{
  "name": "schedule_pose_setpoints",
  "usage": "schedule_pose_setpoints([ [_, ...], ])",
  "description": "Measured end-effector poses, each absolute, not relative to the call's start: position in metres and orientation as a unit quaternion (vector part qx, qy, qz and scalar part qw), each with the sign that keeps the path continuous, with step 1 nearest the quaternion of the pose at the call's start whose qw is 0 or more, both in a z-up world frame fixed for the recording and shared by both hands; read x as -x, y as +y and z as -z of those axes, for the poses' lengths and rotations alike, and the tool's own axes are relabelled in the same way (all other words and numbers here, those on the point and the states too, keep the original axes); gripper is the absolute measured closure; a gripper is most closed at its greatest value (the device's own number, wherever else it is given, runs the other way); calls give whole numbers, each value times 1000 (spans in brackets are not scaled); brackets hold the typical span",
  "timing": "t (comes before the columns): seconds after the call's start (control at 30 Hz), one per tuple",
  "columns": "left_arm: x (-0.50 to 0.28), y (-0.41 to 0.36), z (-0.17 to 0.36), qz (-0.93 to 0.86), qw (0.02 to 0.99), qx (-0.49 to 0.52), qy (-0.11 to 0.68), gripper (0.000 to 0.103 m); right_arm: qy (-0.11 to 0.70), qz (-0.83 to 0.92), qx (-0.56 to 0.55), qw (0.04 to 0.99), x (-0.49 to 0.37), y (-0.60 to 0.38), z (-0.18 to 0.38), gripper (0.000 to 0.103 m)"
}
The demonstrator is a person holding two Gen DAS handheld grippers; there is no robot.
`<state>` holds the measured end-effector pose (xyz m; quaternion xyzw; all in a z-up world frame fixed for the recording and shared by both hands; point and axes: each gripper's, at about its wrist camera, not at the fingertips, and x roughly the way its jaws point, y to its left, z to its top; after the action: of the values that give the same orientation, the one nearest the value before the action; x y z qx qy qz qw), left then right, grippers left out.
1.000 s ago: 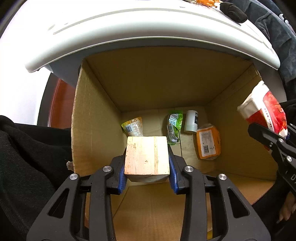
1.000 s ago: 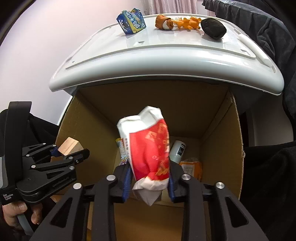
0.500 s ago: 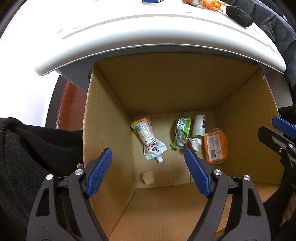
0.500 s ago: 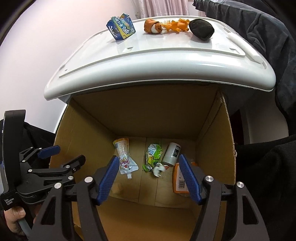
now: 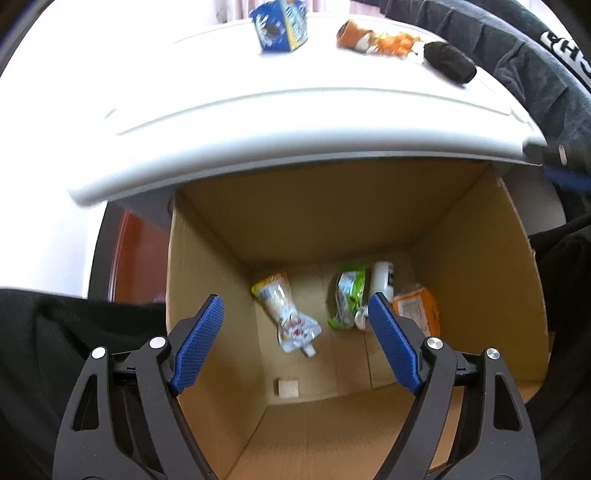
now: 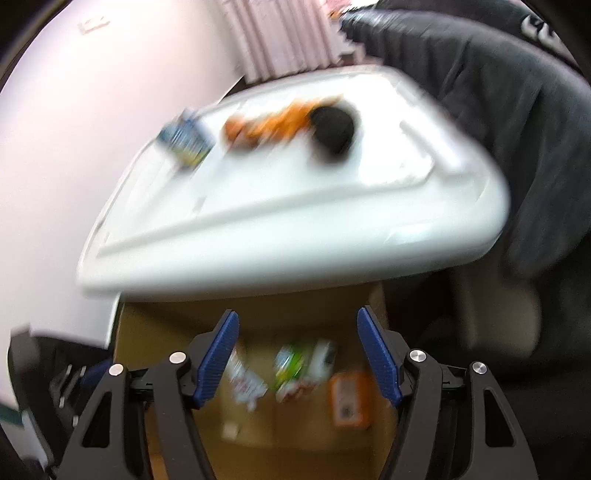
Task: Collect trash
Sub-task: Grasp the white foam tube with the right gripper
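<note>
A cardboard box stands open below me, under the white table's edge. On its floor lie a small wooden block, a white drink pouch, a green wrapper, a white bottle and an orange packet. My left gripper is open and empty above the box. My right gripper is open and empty, higher, over the box's far side; its view is blurred. On the table top sit a blue carton, an orange wrapper and a black lump.
Dark clothing hangs at the right of the table and black fabric lies left of the box. A red-brown floor strip shows beside the box. The table edge overhangs the box's far wall.
Both grippers opened: the wooden block and the red-and-white packet dropped into the box. Both grippers then rose and tilted up toward the table top; the right one is moving fast.
</note>
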<state>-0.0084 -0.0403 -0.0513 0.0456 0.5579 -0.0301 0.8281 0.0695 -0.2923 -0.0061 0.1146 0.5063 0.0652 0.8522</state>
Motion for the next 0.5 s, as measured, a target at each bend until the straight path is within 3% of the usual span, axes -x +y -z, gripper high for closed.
schedule_pose_setpoints([
  [0.17, 2, -45, 48, 39, 833, -38, 551, 24, 481, -12, -108, 870, -123, -337, -17, 39],
  [0.5, 4, -43, 54, 40, 832, -36, 553, 24, 535, -1, -59, 843, -218, -379, -2, 43],
])
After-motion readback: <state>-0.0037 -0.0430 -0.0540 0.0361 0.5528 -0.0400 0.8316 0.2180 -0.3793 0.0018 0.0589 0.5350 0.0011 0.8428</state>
